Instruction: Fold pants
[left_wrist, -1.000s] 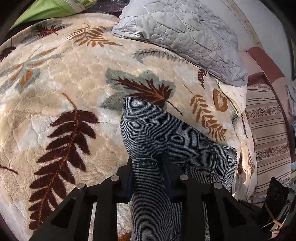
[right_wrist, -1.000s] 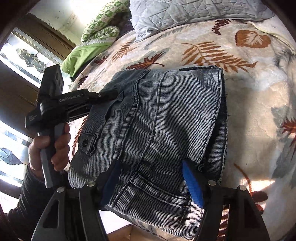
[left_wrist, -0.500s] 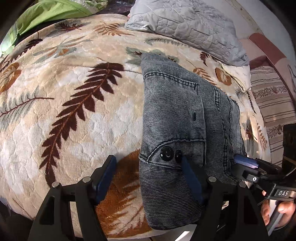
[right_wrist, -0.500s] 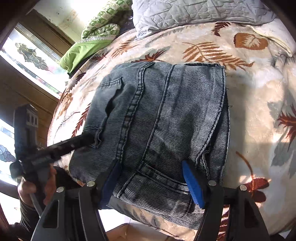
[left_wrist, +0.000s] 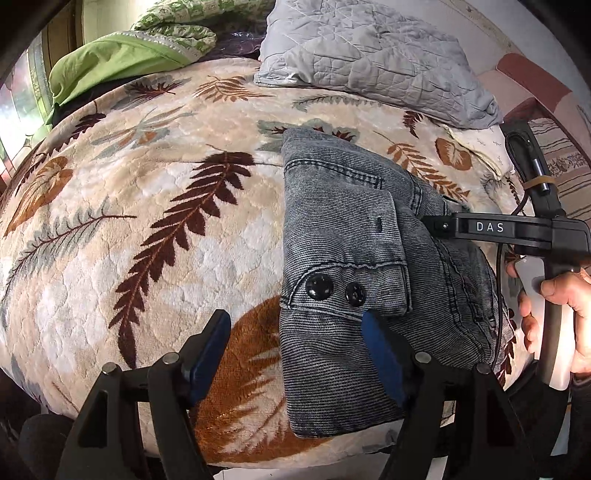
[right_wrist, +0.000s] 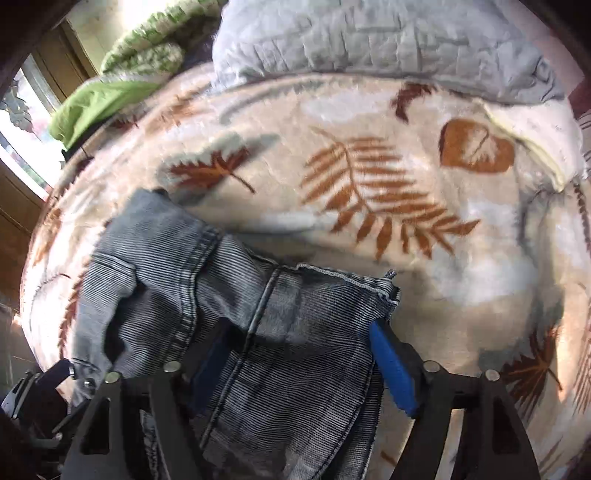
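Lying folded near the front edge of the leaf-print blanket (left_wrist: 155, 229), the grey denim pants (left_wrist: 343, 236) form a compact stack, two black buttons facing up. Left gripper (left_wrist: 295, 354) stands wide open, gripping nothing; its right pad overlaps the stack's near left corner, the left pad over bare blanket. Right gripper (right_wrist: 299, 365) straddles the denim, jaws opening, cloth between the pads but not pinched. Grey quilted pillow (left_wrist: 373, 55) and green bedding (left_wrist: 110, 62) sit beyond.
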